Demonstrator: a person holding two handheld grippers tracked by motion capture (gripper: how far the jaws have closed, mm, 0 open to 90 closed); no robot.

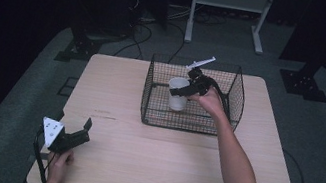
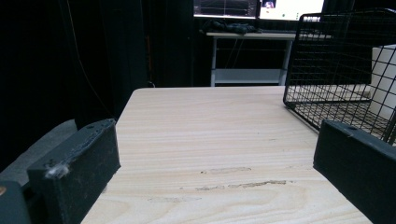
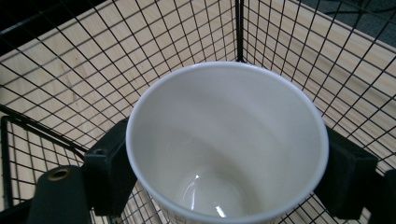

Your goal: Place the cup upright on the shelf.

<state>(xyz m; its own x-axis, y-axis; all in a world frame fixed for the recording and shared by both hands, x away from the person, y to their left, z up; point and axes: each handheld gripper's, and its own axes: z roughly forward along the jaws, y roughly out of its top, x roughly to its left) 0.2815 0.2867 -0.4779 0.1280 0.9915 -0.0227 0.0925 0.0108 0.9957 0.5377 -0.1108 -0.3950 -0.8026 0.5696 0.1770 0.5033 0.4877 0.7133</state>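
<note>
Upright, white cup point(image 3: 226, 149) sits clamped in right tool point(image 3: 224, 172) inside wire basket point(image 3: 70, 70)

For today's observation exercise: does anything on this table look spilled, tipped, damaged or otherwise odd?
Nothing stands out. The white cup is upright and empty, held by the right gripper inside the wire basket. The basket sits square on the table. The only blemish is a few faint scuff marks on the wood near the left gripper.
</note>
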